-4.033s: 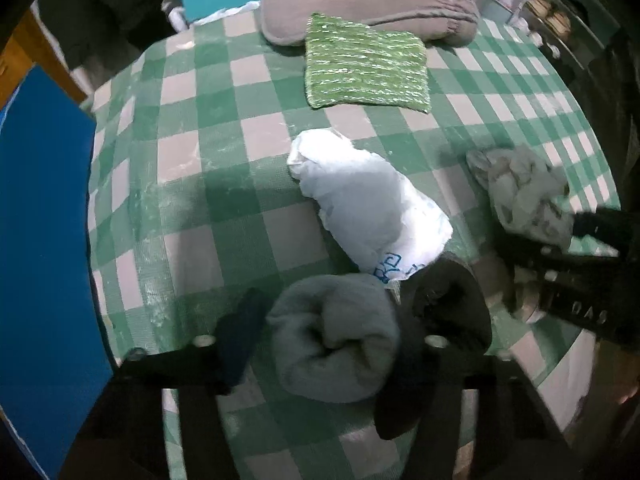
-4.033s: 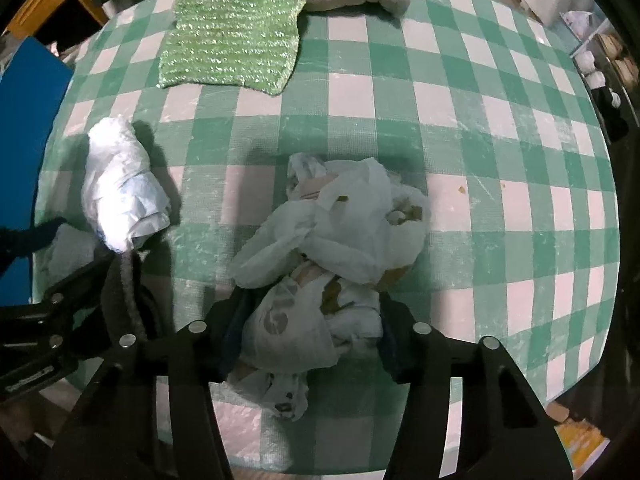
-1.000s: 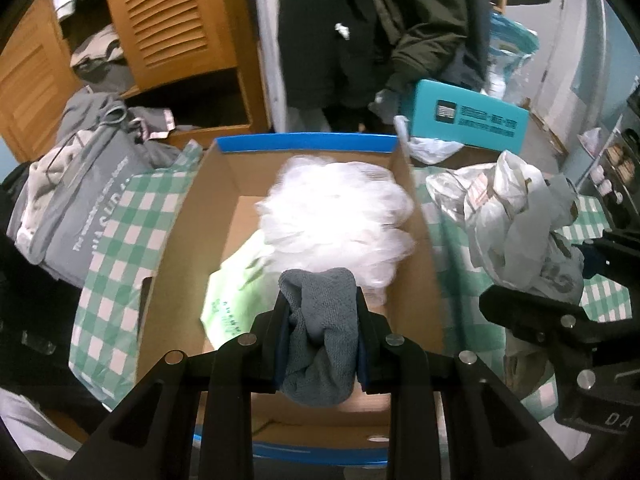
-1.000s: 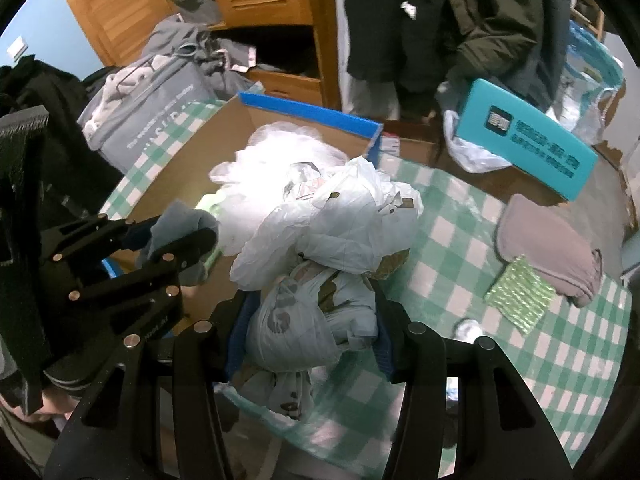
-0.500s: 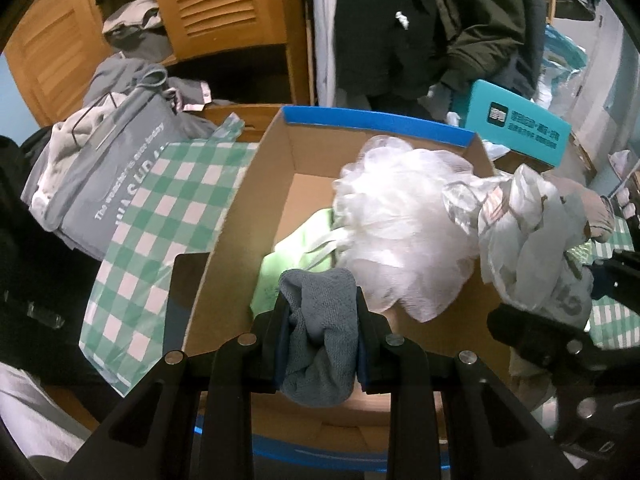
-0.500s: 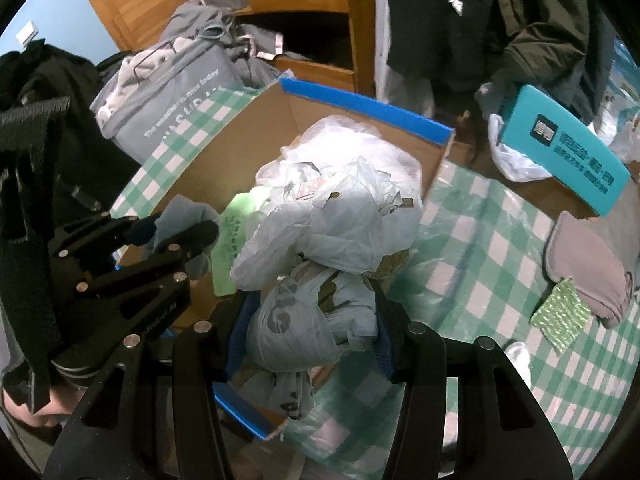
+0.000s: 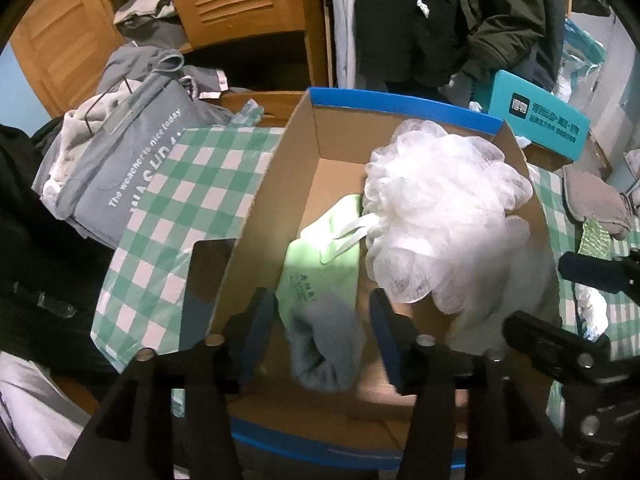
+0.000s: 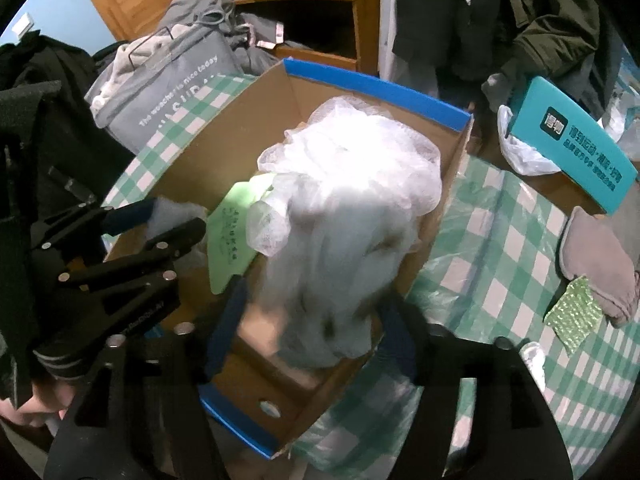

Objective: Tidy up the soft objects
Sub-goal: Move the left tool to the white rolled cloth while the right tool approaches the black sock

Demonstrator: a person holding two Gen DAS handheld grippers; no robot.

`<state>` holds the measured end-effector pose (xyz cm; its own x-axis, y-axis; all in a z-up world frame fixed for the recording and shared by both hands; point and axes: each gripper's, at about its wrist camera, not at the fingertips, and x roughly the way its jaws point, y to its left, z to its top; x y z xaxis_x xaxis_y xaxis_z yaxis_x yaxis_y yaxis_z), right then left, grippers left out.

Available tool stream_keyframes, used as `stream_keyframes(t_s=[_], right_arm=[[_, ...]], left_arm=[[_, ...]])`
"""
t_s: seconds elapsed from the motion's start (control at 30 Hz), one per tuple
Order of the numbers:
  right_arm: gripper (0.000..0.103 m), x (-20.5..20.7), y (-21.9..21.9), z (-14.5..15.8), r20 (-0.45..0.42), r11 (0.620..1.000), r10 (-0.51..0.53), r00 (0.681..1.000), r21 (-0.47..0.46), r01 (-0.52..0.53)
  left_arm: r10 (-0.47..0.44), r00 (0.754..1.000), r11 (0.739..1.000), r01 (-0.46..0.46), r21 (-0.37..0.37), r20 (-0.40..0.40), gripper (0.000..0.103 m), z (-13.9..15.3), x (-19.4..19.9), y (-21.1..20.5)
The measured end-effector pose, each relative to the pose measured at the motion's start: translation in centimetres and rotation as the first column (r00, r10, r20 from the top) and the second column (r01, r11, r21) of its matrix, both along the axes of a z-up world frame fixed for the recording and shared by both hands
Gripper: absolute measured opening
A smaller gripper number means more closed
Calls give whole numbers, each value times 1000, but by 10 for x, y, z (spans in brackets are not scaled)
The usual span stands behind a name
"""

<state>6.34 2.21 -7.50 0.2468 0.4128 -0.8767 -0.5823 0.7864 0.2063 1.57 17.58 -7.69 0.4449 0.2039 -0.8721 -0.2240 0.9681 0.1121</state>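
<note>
Left wrist view: the left gripper, jaws just spreading, lets the grey rolled sock drop free into the cardboard box; best lift straight up.

Right wrist view: the right gripper, jaws likewise parting, releases the blurred plastic bag bundle over the box; clear the rim.

The bundle of plastic bags is smeared by motion blur between the right gripper fingers, so whether the pads touch it cannot be told. It hides much of the cardboard box floor. The grey rolled cloth is blurred too. The white mesh puff covers part of the green bag, whose print is too small to read.
</note>
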Motion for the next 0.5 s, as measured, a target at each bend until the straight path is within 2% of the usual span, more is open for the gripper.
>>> stream_keyframes(t_s=[0.07,0.5], right_arm=[[74,0,-3,4,9,1000,-5,1000,2,5],[75,1,-29,16,21,998,-61,998,4,61]], left_arm=[[1,1000,1000,-1,-3,10,62,3,-1,1],[-48,998,998,49,-25,43,64,17,-2,-19]])
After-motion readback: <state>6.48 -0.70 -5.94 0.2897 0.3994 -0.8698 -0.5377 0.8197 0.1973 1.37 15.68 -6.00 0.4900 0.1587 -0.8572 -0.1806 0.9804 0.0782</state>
